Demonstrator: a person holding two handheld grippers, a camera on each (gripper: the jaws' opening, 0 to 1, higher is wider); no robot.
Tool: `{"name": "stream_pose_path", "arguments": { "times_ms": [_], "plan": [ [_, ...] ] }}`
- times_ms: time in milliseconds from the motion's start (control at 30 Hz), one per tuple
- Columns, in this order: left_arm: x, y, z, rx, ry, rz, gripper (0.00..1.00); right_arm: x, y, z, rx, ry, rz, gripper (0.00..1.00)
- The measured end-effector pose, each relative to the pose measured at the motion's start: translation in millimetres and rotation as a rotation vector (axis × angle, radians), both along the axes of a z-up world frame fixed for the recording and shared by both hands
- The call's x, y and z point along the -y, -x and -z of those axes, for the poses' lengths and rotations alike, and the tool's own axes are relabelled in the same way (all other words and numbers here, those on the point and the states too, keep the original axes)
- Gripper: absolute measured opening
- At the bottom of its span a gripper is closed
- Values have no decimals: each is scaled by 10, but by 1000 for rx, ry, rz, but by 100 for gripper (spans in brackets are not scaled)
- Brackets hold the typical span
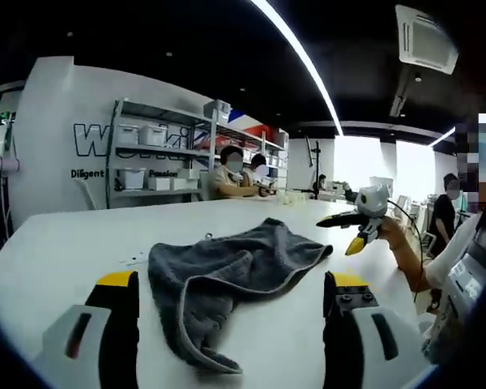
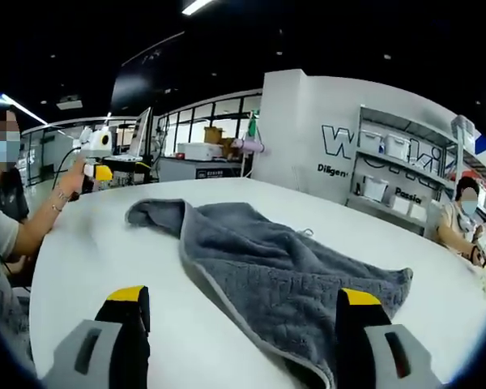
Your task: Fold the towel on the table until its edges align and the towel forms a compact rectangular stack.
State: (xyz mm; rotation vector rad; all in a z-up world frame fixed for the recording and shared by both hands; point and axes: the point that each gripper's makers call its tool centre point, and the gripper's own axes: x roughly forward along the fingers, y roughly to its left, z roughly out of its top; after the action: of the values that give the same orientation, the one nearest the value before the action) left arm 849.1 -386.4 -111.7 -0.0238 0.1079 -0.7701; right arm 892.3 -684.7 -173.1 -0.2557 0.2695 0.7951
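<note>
Towel: grey towel (image 1: 227, 279) (image 2: 279, 271) crumpled on white table (image 1: 65, 243) (image 2: 105, 243).
Left gripper (image 1: 231, 304): jaws wide, empty, near towel.
Right gripper (image 2: 243, 316): wide, empty.

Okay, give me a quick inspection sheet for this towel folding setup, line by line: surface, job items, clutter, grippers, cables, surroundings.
Surface: white table, rounded edge, bare around the cloth.
Job's things: grey towel, unfolded and rumpled, one end trailing toward the left gripper; seen lying flatter in the right gripper view.
Clutter: nothing seen on the table besides the towel.
Grippers: left gripper jaws apart, holding nothing, short of the towel. Right gripper jaws apart, holding nothing, towel edge between them.
Cables: a dark cable runs behind the right gripper.
Surroundings: metal shelving with white bins against a lettered wall, seated people beyond the table, ceiling light strip.
</note>
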Motion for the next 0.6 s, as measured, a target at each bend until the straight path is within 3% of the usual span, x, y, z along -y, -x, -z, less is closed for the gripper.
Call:
{"name": "stream_pose_path", "arguments": {
  "times_ms": [100,233,367,467,600],
  "plan": [
    [-125,-117,-126,-9,54,-61,100,-2,0,1,-1,-9,-1,100],
    [-290,-360,-42,-40,1,-128,100,7,-19,23,-10,-13,6,100],
    [-445,-602,5,-46,-5,-177,99,6,-28,19,-11,-18,9,100],
    [-545,-778,58,-57,2,-194,92,-7,-22,21,-11,-18,13,100],
    [-708,-1067,435,-119,-130,-261,94,-38,-16,50,-18,-13,23,100]
  ]
}}
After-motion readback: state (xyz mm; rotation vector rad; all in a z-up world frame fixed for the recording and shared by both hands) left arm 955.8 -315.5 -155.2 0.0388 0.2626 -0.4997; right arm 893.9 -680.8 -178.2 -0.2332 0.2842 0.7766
